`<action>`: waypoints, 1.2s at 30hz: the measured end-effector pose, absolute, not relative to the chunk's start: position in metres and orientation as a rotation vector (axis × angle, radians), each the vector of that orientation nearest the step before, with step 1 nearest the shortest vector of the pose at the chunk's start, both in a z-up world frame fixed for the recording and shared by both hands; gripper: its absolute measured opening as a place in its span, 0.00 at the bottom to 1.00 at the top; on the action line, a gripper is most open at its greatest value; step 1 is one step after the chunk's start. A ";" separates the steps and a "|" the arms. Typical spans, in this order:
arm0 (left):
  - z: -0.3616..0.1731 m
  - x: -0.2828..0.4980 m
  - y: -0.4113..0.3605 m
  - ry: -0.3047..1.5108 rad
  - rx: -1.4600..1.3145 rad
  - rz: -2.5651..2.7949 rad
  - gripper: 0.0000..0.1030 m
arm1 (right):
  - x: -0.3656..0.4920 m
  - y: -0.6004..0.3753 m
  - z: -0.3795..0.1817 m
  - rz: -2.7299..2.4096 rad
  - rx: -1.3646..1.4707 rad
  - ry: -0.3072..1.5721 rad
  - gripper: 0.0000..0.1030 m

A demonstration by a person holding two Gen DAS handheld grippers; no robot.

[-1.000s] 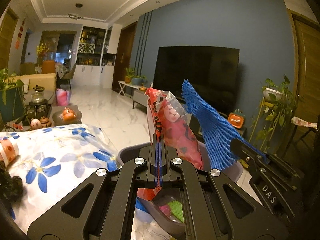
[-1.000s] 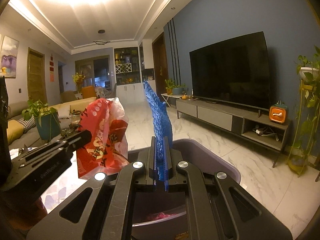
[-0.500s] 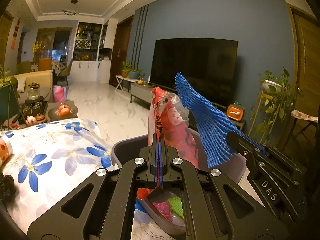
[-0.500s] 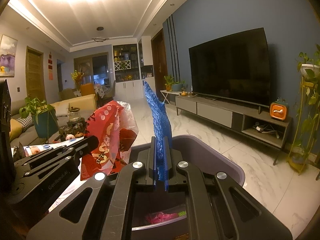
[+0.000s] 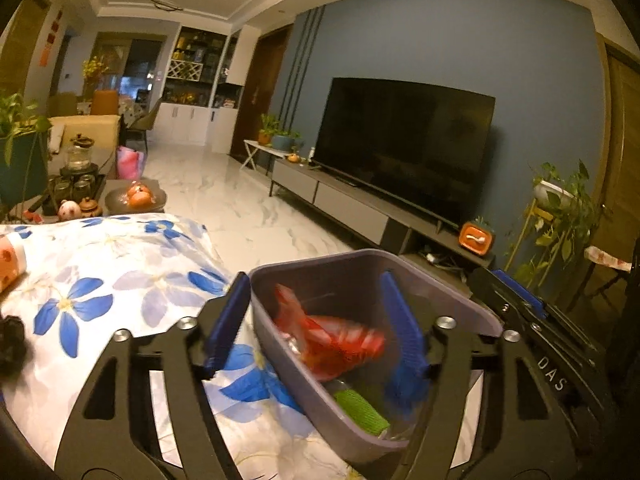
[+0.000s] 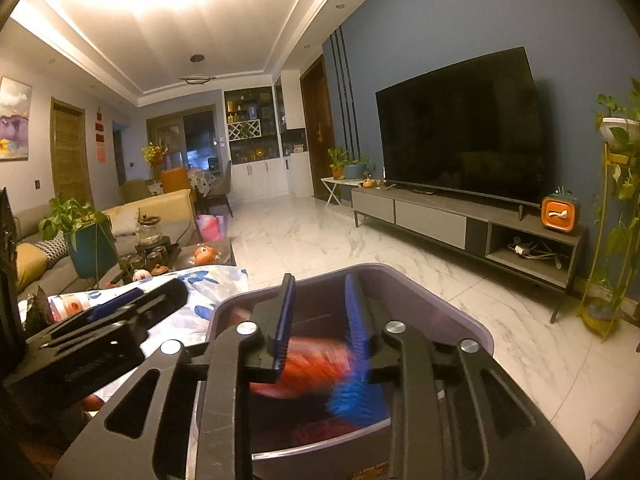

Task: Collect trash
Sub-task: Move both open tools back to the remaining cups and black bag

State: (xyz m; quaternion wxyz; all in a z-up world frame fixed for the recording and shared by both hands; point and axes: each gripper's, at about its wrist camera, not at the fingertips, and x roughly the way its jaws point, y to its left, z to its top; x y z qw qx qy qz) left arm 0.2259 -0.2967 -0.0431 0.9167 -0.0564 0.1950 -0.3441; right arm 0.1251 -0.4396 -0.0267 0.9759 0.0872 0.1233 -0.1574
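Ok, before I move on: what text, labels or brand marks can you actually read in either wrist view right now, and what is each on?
"DAS": white letters on the body of the right gripper, seen in the left wrist view.
Embossed lettering on the body of the left gripper, seen in the right wrist view: too dark and blurred to read.
Red wrapper in the grey bin: motion-blurred, print unreadable.
Red wall hangings by the door: too small to read.

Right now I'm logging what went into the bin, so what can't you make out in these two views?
- Red snack bag: motion-blurred in both views; print unreadable.
- Blue foam net: smeared in the right wrist view, partly behind a fingertip.
- Bin bottom: left wrist view shows only a green piece; the rest sits behind the wall and gripper frame.
- Left gripper and right gripper: open, so nothing is hidden there.
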 end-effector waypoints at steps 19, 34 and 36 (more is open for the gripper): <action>-0.031 0.164 -0.183 0.366 -0.105 -0.393 0.87 | 0.095 -0.384 -0.024 -0.264 0.163 0.287 0.90; -0.028 0.115 -0.081 0.374 -0.120 -0.193 0.88 | 0.080 -0.300 -0.020 -0.099 0.124 0.281 0.93; -0.028 0.110 -0.072 0.370 -0.120 -0.174 0.88 | 0.077 -0.287 -0.019 -0.086 0.110 0.266 0.93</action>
